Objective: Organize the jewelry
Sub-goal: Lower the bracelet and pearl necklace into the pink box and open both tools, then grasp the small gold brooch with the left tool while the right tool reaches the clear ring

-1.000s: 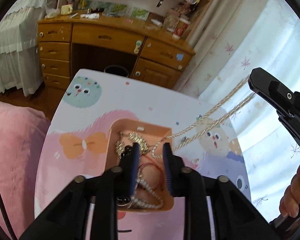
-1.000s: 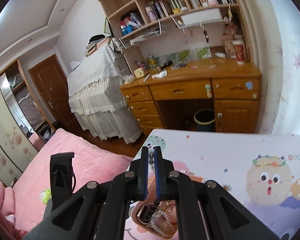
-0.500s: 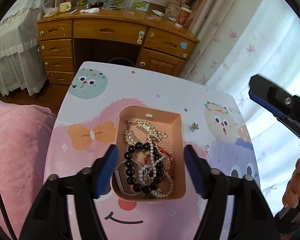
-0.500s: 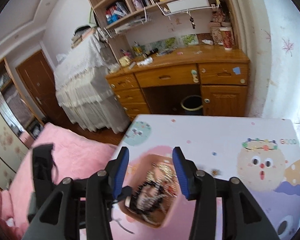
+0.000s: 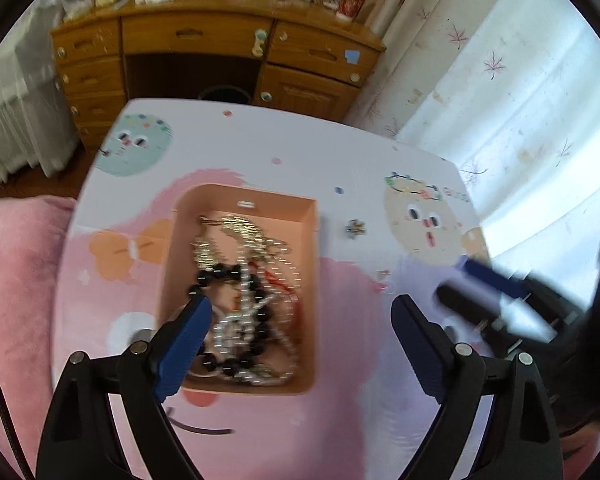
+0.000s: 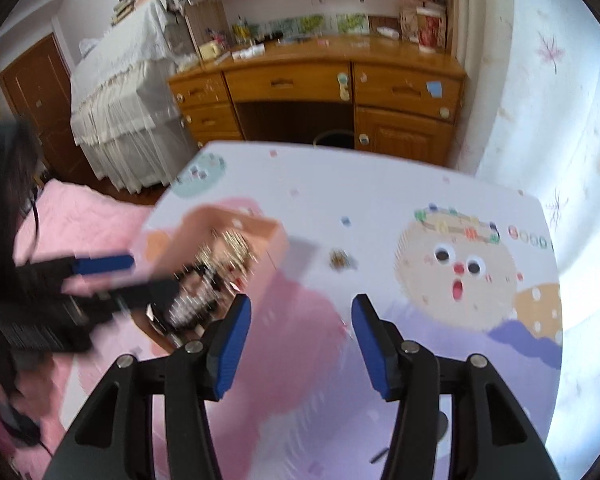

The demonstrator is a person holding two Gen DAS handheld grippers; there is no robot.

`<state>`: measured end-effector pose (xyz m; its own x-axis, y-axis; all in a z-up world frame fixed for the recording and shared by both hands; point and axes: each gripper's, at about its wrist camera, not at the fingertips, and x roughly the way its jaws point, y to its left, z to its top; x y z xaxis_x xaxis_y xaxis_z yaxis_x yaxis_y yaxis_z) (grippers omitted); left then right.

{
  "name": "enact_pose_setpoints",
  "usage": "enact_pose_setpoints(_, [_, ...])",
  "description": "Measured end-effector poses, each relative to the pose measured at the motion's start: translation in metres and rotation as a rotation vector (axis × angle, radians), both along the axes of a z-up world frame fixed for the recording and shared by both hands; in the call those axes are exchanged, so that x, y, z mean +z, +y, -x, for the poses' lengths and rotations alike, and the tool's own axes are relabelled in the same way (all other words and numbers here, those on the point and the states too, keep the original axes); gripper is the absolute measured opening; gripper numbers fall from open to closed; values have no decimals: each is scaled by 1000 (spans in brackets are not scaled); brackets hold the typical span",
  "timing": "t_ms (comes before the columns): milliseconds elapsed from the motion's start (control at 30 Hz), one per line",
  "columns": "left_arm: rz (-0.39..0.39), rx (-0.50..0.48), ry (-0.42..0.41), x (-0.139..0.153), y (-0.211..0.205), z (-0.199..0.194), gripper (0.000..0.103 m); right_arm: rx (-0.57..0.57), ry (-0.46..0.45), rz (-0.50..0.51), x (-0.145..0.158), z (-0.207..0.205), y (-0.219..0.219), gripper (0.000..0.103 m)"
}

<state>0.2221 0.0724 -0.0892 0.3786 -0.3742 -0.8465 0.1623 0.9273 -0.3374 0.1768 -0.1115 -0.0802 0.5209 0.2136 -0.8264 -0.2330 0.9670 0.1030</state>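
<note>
Left wrist view shows my left gripper (image 5: 300, 316) with jaws opening, nothing gripped, the tray (image 5: 308, 248) of tangled jewelry (image 5: 244, 280) on the worktop (image 5: 340, 148) just ahead between them, while my right gripper (image 6: 300, 312), jaws also opening and empty, has a small charm (image 6: 340, 258) lying ahead.
</note>
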Motion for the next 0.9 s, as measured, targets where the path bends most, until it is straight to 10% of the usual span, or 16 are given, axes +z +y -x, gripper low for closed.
enact_pose_setpoints(567, [-368, -182, 93, -7, -137, -94, 93, -81, -71, 11, -83, 4, -34, 53])
enact_pose_setpoints(900, [-356, -138, 274, -56, -178, -134, 76, -132, -58, -23, -103, 1, -24, 38])
